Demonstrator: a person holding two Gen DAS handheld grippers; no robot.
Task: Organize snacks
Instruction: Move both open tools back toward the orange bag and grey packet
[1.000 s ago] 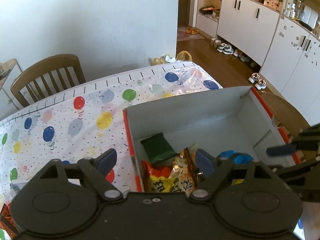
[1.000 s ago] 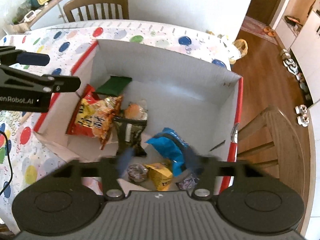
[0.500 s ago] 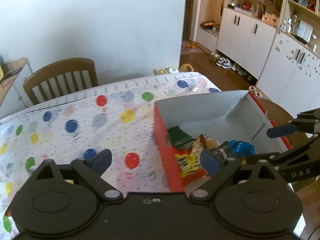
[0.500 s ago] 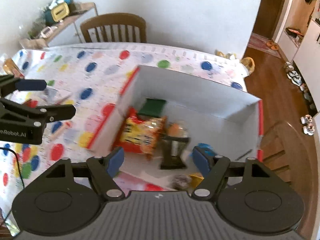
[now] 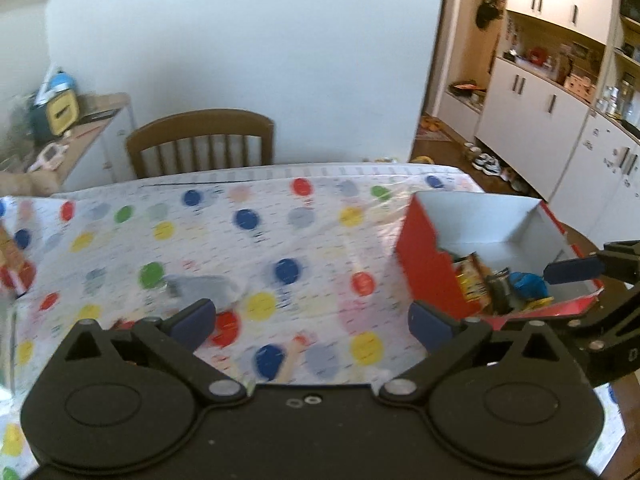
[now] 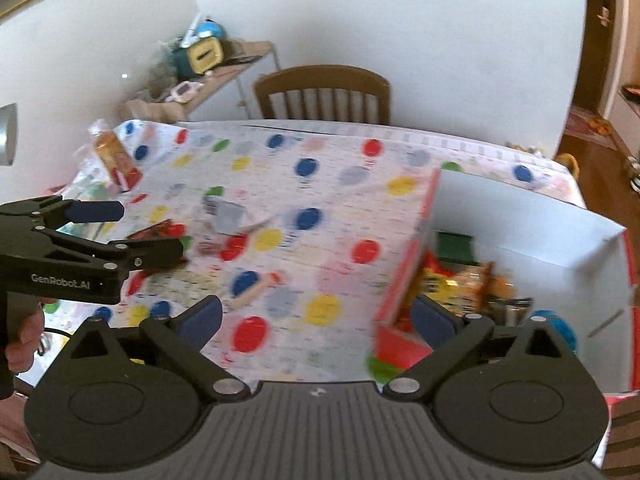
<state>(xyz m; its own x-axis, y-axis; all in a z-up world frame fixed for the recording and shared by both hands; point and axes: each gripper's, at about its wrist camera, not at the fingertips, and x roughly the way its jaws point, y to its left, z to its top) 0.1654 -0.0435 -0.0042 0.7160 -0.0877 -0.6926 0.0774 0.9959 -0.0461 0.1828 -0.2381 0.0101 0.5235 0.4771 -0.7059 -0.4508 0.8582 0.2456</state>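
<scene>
Both the left hand-held gripper (image 5: 312, 320) and the right hand-held gripper (image 6: 316, 316) are held open and empty. Loose snacks (image 6: 224, 216) are seen centre-left, nearer the left one; the box (image 6: 532, 216) is at right.

Black left gripper (image 6: 116, 232) lettered "GenRobot.AI", blue-padded jaws, silver screws, bare-skinned hand (image 6: 24, 340) on its handle.

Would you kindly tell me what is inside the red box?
Inside the red box: a green packet, yellow-orange snack bags, a dark packet and a blue bag. Its near wall and the right tongs cover the rest.
</scene>
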